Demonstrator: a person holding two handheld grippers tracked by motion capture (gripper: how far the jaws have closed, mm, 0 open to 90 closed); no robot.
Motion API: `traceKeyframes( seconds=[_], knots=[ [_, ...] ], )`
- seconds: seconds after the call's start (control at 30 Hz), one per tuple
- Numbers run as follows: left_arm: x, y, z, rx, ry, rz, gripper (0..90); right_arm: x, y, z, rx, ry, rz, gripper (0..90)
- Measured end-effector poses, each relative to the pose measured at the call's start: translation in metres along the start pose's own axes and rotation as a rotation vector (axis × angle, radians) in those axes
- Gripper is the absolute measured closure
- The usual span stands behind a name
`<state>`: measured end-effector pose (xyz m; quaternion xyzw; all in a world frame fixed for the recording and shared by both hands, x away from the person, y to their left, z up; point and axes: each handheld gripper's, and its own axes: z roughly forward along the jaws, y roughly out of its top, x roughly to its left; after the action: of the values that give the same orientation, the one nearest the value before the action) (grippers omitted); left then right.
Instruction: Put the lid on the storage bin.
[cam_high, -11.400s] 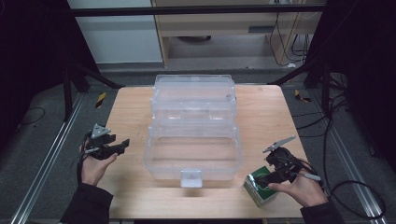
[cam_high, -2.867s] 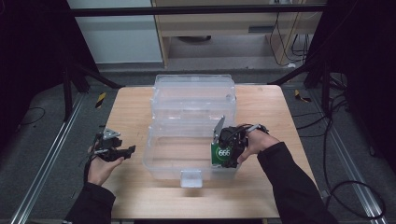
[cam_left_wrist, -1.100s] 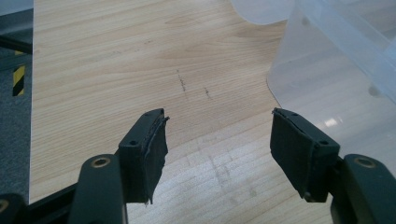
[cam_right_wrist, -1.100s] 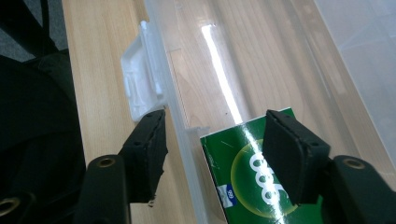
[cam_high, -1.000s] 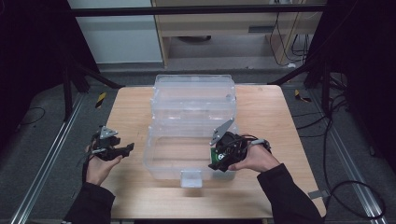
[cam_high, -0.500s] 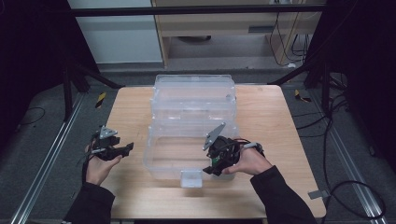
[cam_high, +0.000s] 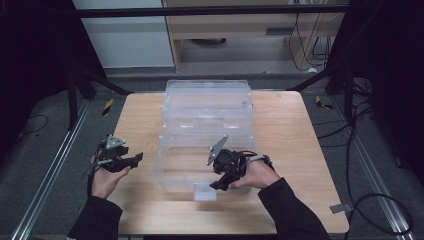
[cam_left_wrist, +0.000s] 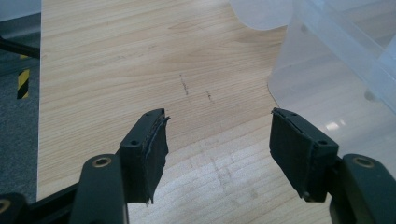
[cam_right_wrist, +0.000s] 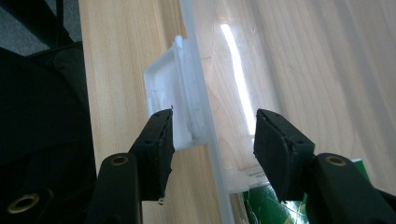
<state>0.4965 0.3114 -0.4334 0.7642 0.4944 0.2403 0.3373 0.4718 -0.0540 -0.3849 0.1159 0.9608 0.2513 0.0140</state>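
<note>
A clear plastic bin (cam_high: 165, 155) stands open in the middle of the wooden table, its lid (cam_high: 207, 100) lying back behind it. My right gripper (cam_high: 216, 186) reaches over the bin's front wall beside the white latch (cam_high: 205, 191). In the right gripper view its jaws straddle the front rim (cam_right_wrist: 212, 154) by the latch (cam_right_wrist: 168, 93), one outside and one inside. They have just been closing and do not press on the rim. A green box (cam_right_wrist: 266, 205) lies inside the bin below them. My left gripper (cam_high: 134, 159) is open left of the bin, jaws empty (cam_left_wrist: 217, 140).
Bare wood (cam_left_wrist: 140, 56) lies ahead of the left gripper, with the bin's curved corner (cam_left_wrist: 289, 70) to its right. The table edge and a metal rail (cam_high: 45, 175) run along the left. Cables (cam_high: 380, 200) lie on the floor at right.
My right gripper has moved left and down to the bin's front wall. The green box it carried a second ago is no longer between its jaws. The left gripper has stayed put.
</note>
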Motion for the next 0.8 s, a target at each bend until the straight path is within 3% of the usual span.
traceKeyframes(
  seconds=[0.8],
  knots=[
    [-0.002, 0.001, 0.000, -0.001, -0.006, 0.004, 36.2, 0.000, -0.005, 0.024, 0.075, 0.059, 0.021, 56.6]
  ],
)
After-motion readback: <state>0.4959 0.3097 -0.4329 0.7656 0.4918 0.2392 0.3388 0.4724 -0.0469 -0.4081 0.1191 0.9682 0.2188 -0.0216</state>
